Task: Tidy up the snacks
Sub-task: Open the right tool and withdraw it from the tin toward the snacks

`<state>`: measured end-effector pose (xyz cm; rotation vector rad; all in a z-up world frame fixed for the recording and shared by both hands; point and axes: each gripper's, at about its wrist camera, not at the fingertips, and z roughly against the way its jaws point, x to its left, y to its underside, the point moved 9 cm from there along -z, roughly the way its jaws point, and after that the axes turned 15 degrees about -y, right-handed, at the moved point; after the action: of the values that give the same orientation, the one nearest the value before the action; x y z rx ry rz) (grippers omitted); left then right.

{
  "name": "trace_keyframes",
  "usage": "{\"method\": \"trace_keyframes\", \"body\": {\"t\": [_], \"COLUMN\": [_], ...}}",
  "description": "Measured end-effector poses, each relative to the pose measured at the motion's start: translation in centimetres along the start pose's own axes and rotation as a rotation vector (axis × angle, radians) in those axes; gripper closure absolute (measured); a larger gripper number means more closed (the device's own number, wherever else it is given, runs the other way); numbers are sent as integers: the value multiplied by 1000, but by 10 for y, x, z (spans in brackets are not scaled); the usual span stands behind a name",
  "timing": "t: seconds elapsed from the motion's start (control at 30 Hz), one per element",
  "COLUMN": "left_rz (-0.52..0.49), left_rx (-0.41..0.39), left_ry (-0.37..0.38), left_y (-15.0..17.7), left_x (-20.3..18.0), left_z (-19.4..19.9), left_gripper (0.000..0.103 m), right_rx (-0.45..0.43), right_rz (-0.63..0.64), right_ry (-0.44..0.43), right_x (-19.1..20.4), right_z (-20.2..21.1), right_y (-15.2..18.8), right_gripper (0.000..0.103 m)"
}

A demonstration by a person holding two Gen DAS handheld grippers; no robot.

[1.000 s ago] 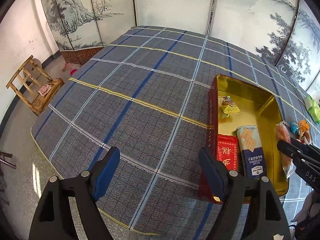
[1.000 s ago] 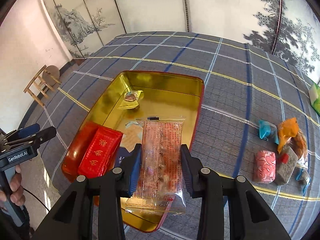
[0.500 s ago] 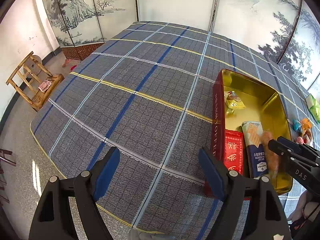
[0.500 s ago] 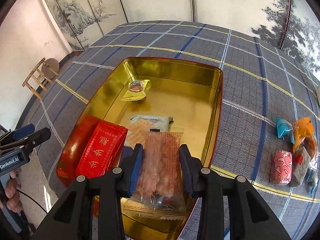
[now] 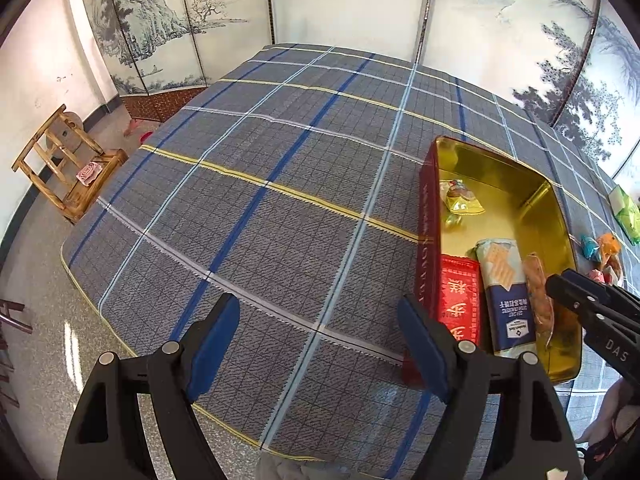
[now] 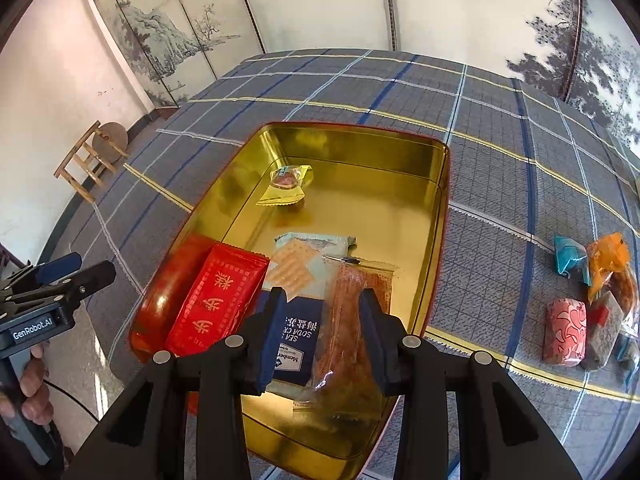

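So the right gripper (image 6: 322, 312) has its jaws clamped on a clear packet of reddish-orange snack (image 6: 344, 320), held over the near end of the gold tin (image 6: 360, 152), right above the blue soda cracker pack (image 6: 294, 312). From the left wrist view you can see that same packet (image 5: 538, 300) standing on edge between the right gripper's tips, inside the tin (image 5: 500, 160).

Already in the tin: a red packet with gold characters (image 6: 218, 300) along the left wall, the cracker pack beside it, and a small yellow-wrapped candy (image 6: 286, 184) on its own toward the far end. The tin is red on the outside, gold inside, and sits on the plaid-cloth worktop (image 6: 500, 208).

To the right of the tin, well apart from it, there's a little cluster of loose snacks on the cloth: a teal wrapped one (image 6: 570, 258), an orange one (image 6: 608, 256), a pink patterned one (image 6: 566, 332) and a greyish-brown block (image 6: 606, 326), the last two touching.

The left gripper (image 5: 320, 336) hangs over bare cloth to the left of the tin, jaws wide open, nothing in them. A wooden stool (image 5: 64, 168) stands on the floor off to the far left, and painted folding screens (image 5: 160, 40) run behind the worktop.
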<state>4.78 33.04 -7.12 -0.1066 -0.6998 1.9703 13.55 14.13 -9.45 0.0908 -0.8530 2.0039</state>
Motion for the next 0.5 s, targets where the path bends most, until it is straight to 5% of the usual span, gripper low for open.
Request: {"method": "trace_keyframes", "body": {"t": [0.2, 0.5], "left_rz": [-57, -148], "left_rx": [-14, -39], "left_ry": [37, 72], "left_y": [-1, -2], "left_x": [-32, -78], "left_z": [9, 25], "left_gripper": [25, 25], "right_rx": [-71, -71], "right_rz": [-25, -102], "right_ry": [36, 153], "right_x": [-28, -149], "right_z": [46, 115], "right_y": [3, 30], "right_gripper": [64, 63]}}
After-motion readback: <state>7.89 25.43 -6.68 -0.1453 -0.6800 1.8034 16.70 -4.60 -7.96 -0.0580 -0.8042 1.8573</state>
